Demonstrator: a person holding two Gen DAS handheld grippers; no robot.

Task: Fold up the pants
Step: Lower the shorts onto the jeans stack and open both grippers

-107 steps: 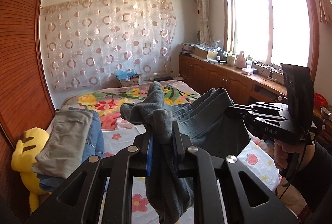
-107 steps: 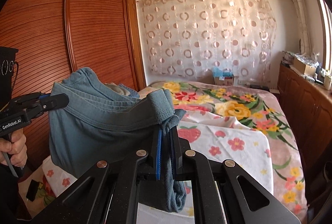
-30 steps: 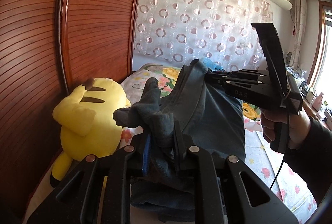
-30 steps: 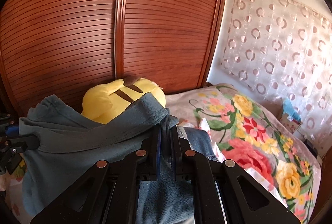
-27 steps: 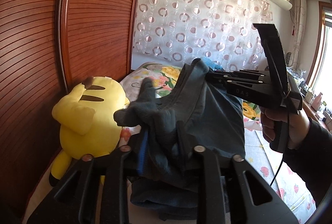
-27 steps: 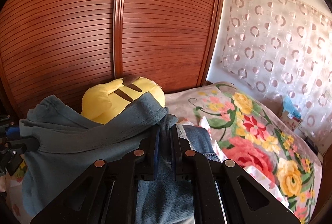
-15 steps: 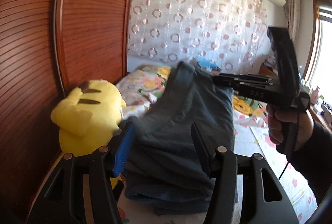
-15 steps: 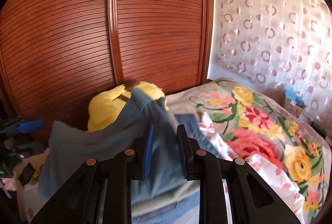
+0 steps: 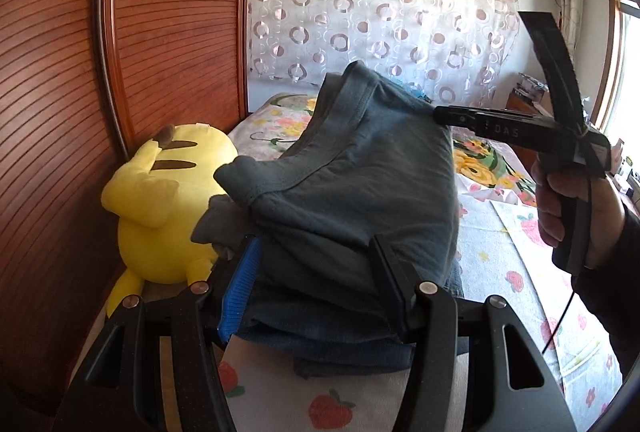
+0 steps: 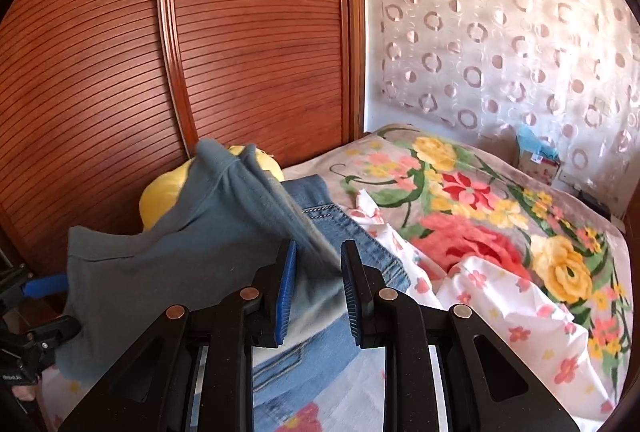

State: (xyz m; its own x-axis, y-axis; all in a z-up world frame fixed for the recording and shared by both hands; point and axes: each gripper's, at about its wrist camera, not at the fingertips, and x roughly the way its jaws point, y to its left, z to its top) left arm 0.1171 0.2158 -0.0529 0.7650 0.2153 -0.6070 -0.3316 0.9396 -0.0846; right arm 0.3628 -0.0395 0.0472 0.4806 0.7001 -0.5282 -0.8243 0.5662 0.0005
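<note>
Grey-blue cotton is what the pants (image 9: 352, 184) look like, and they're seen draped over a stack of folded clothes at the near left side of the bed (image 10: 500, 232), right beside a yellow plush toy (image 9: 160, 200) that's propped against the slatted wooden wardrobe (image 10: 240, 32). Blue jeans (image 10: 340, 224) are spotted under the pants in the right wrist view, touching them.

The left hand-held gripper (image 9: 316, 284) is spread wide, its fingers (image 9: 240, 284) set either side of the pants' near edge, with nothing clamped. The right hand-held gripper (image 10: 316, 292) is parted too, a loose, blurred bit of fabric lying between its pads but not pinched. From the left wrist view, the right hand-held gripper (image 9: 440, 114) is seen held up at the far right of the pants, its tip at the fabric's edge; whether it touches can't be told. A flowered sheet (image 10: 520, 312) is spread over the bed, and a circle-patterned curtain (image 9: 380, 12) is hung on the far wall.
</note>
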